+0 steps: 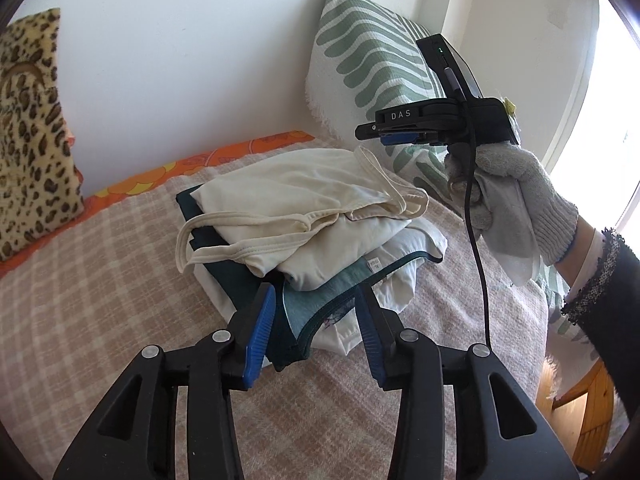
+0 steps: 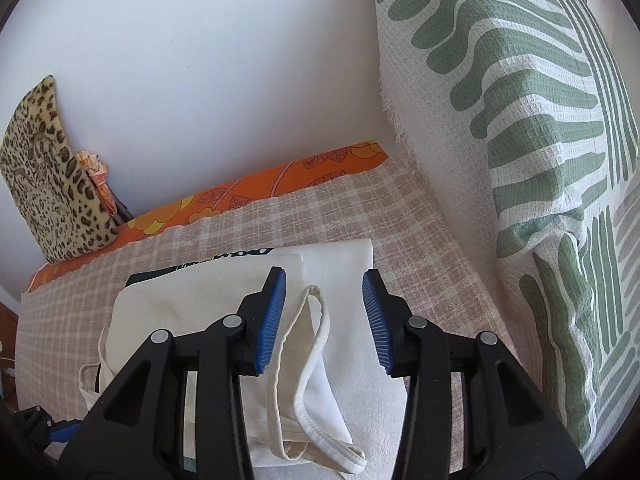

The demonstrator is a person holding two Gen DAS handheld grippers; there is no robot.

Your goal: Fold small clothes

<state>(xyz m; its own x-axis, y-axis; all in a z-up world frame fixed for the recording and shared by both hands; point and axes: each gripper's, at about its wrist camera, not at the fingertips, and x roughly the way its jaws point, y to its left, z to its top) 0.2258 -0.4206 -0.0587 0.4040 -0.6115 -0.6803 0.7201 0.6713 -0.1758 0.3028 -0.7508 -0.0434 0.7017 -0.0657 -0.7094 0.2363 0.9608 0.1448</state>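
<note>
A stack of folded small clothes lies on the checked blanket point(image 1: 100, 280). On top is a cream tank top point(image 1: 296, 196) with loose straps, over dark teal point(image 1: 236, 280), light blue point(image 1: 316, 296) and white garments point(image 1: 416, 240). My left gripper point(image 1: 316, 316) is open and empty, its blue pads at the near edge of the stack. My right gripper point(image 2: 324, 312) is open and empty above the cream tank top point(image 2: 192, 304), one strap loop point(image 2: 316, 320) lying between its pads. It shows in the left wrist view point(image 1: 374, 132), held by a gloved hand point(image 1: 516, 192) to the right of the stack.
A green-striped white cushion point(image 2: 520, 128) leans on the wall at the right. A leopard-print cushion point(image 1: 28, 140) stands at the left. An orange floral sheet point(image 2: 280, 184) runs along the wall. A wooden frame point(image 1: 588, 412) shows at the bed's right edge.
</note>
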